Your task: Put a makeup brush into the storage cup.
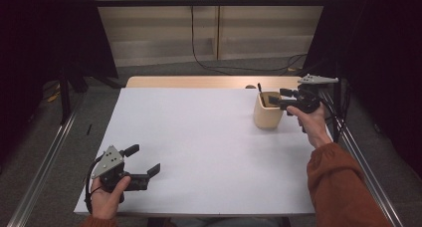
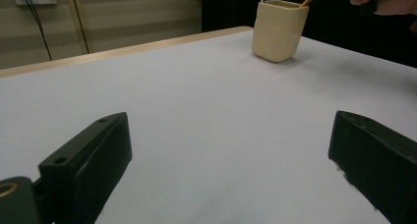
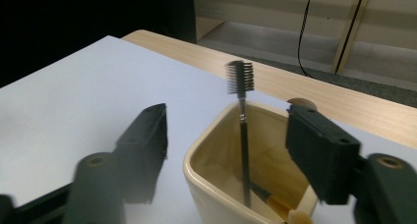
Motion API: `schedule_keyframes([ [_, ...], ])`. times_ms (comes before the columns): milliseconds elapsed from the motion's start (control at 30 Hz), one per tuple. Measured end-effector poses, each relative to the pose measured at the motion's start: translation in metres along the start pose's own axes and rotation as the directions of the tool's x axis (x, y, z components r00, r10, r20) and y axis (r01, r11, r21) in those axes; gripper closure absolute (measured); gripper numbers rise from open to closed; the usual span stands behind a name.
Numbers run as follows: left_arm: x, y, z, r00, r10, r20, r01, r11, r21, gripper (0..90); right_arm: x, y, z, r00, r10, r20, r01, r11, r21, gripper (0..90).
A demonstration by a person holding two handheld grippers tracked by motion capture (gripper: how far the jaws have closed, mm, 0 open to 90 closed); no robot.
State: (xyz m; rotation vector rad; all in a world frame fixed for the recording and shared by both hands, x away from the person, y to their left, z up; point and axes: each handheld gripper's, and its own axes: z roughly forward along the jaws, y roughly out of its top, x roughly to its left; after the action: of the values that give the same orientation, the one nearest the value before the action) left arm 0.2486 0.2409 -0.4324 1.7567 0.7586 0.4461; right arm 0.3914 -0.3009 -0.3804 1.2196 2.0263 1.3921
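Observation:
A cream cup point(image 1: 267, 112) stands at the far right of the white table top point(image 1: 199, 147). My right gripper point(image 1: 279, 97) hovers over the cup's rim, open. In the right gripper view a thin black brush point(image 3: 241, 79) stands upright in the cup point(image 3: 221, 184), between the spread jaws of the right gripper point(image 3: 228, 126) and touching neither. A wooden-handled tool point(image 3: 278, 204) lies inside the cup too. My left gripper point(image 1: 144, 160) rests low at the near left corner, open with nothing in it. From the left gripper view point(image 2: 226, 135) the cup point(image 2: 279, 30) stands far off.
The table's bare wooden strip point(image 1: 199, 81) runs along the far edge. Metal rails point(image 1: 45, 167) flank the table on both sides. A black cable point(image 1: 199, 57) hangs down the back wall onto the floor.

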Motion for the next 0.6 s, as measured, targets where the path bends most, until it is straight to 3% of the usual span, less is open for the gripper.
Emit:
schedule_keyframes([
  [100,0.000,0.000,-0.001,1.0000,0.000,-0.003,0.000,1.0000,-0.004,2.7,0.002,-0.001,-0.001,1.0000,-0.007,-0.007,0.006,1.000,-0.017,16.0],
  [300,0.000,0.000,0.000,1.0000,0.007,0.000,-0.007,1.0000,0.001,2.6,0.005,-0.003,-0.005,0.9996,-0.027,-0.010,0.027,0.999,-0.026,2.9],
  [600,-0.003,0.000,-0.004,1.0000,0.007,-0.004,-0.007,0.9999,-0.007,2.6,0.012,-0.003,-0.011,0.9996,-0.026,-0.004,0.026,0.999,-0.041,3.2],
])
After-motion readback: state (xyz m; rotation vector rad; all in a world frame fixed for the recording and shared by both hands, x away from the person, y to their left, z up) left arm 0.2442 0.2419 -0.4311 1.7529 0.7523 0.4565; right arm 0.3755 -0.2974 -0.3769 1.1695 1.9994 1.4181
